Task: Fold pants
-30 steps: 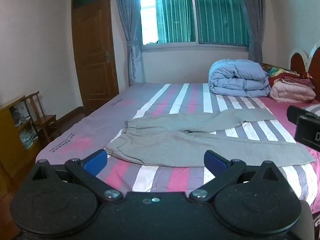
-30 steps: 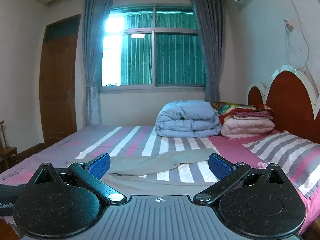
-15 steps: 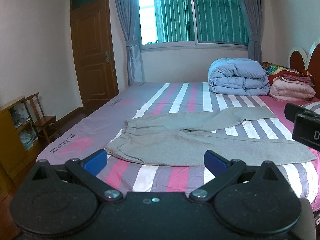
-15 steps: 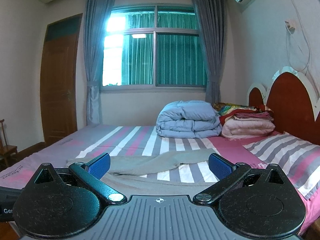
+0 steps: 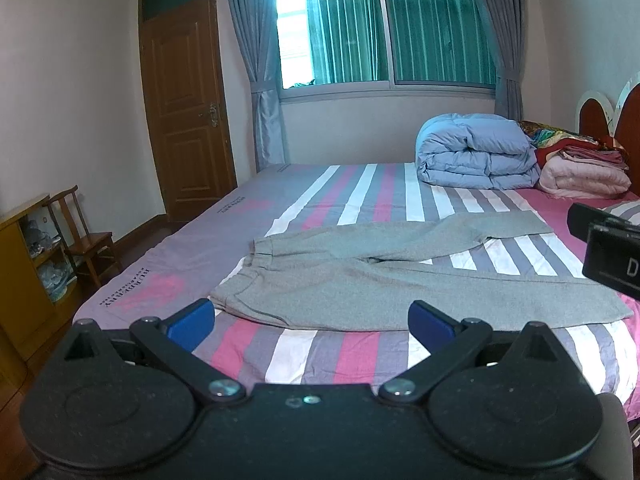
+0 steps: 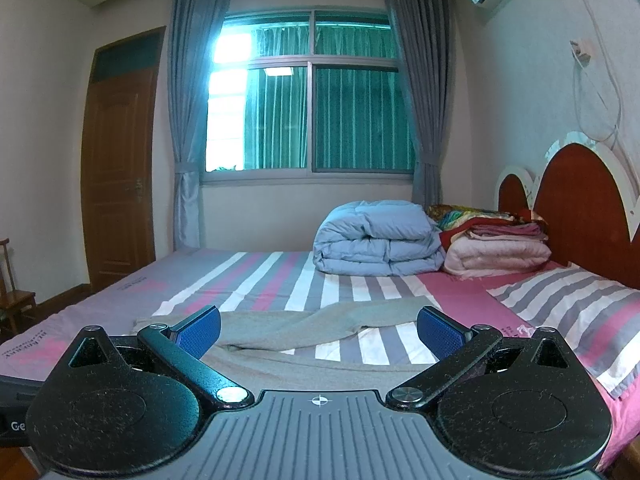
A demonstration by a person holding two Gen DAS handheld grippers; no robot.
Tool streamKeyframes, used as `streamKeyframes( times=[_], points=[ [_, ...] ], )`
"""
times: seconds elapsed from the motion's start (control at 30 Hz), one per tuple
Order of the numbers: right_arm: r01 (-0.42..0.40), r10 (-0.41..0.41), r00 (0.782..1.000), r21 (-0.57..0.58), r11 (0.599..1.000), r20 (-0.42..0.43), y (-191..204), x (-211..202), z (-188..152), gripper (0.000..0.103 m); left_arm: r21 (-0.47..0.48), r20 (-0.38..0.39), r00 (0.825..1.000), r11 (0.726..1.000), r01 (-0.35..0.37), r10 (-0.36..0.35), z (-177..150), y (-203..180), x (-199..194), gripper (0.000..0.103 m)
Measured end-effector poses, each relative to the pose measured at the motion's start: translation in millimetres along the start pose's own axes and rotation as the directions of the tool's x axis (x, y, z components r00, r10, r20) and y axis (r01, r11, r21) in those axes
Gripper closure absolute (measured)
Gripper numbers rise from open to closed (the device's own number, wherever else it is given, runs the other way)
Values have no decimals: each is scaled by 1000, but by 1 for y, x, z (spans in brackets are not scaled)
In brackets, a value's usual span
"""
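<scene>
Two grippers wait by the bed.
Soft grey pants lie flat; both jaws gape wide, holding nothing.

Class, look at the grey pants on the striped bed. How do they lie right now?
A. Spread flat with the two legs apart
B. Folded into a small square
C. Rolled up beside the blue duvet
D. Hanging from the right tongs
A: the grey pants lie flat on the striped bed, their legs diverging, and both tongs are open and empty.
</scene>
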State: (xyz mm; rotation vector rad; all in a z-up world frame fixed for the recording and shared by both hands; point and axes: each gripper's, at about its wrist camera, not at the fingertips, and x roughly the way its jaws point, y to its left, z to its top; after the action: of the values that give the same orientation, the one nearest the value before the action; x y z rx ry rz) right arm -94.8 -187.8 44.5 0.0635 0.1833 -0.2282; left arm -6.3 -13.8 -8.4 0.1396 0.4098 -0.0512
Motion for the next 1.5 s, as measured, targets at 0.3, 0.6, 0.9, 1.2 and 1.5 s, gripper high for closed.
streamKeyframes(
  times=[0.3, 0.6, 0.9, 1.2, 1.5],
  points=[
    [0, 0, 1000, 0, 1000, -1, -1, 0, -1, 0, -8, 7, 1000, 1000, 4, -4, -1, 0, 0, 6],
    [3, -3, 1000, 6, 1000, -8, 0, 1, 0, 0, -14, -1, 1000, 1000, 11, -11, -3, -1, 3, 6],
    [12, -12, 1000, 10, 1000, -5, 2, 3, -1, 0, 2, -13, 1000, 1000, 3, -3, -7, -4, 18, 6],
    [19, -19, 998, 0, 1000, -58, 1, 28, -17, 0, 13, -94, 995, 1000, -23, 24, -18, -4, 49, 6],
    [12, -7, 992, 39, 999, -126, -20, 60, -42, 0, 22, -226, 972, 997, -67, 70, -24, 10, 91, 6]
  ],
)
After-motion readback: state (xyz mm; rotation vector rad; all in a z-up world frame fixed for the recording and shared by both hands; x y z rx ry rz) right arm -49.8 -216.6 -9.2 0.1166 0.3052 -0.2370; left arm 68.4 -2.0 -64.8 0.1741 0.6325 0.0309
